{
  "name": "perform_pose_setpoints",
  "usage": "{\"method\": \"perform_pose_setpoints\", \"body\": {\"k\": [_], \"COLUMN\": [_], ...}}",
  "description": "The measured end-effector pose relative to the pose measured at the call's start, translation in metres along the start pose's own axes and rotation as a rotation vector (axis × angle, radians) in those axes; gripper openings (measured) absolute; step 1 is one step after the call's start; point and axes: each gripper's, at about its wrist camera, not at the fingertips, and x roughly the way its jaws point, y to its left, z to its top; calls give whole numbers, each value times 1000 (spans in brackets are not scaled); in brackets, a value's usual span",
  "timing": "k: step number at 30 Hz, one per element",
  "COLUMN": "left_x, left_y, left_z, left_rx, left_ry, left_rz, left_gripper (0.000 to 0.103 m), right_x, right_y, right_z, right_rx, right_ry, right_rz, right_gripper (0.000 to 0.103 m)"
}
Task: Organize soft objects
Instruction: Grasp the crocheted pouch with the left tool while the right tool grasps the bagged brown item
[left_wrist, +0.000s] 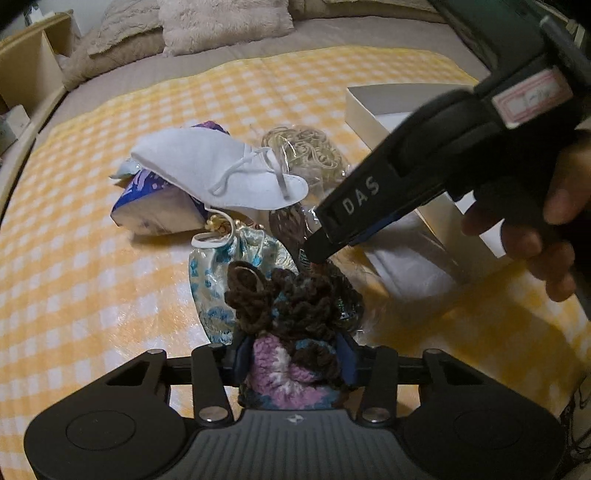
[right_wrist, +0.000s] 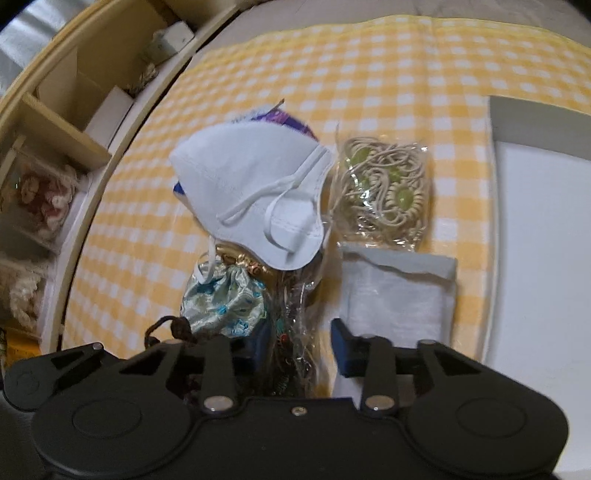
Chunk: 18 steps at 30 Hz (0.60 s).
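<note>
Grippers were both down on the pile beside the white box (left_wrist: 373, 107): left gripper (left_wrist: 293, 360) clamped the crocheted yarn piece (left_wrist: 291, 306), right gripper (right_wrist: 299, 345) half-closed around a clear packet (right_wrist: 295, 314), contact unclear, probably for boxing.

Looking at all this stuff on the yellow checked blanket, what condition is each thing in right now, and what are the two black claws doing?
Left gripper: closed on brown, purple and white crocheted yarn piece.
Right gripper: jaws around clear crinkly plastic packet, grip unclear.
White fabric face mask: folded, lying atop the pile.
Blue-patterned satin drawstring pouch: cinched shut.
Clear bag of beige elastic cords: lying flat.
White cardboard box: open.
White folded cloth: flat beside the box.
</note>
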Motion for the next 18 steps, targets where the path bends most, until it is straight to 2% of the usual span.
{"method": "perform_pose_setpoints", "body": {"k": [5, 9, 13, 18], "left_x": [1, 2, -11, -38], "left_y": [15, 26, 41, 58], "left_z": [-4, -8, -12, -16], "left_rx": [-50, -125, -223, -304], "left_ry": [-1, 7, -29, -123], "left_rz": [-49, -86, -109, -80], "left_gripper": [44, 41, 40, 39], "right_x": [13, 19, 12, -18], "right_y": [4, 12, 23, 33], "right_z": [0, -4, -6, -9], "right_rx": [-33, -85, -143, -212], "right_ry": [37, 59, 31, -47], "right_rz": [-3, -4, -11, -4], "right_gripper": [28, 18, 13, 12]}}
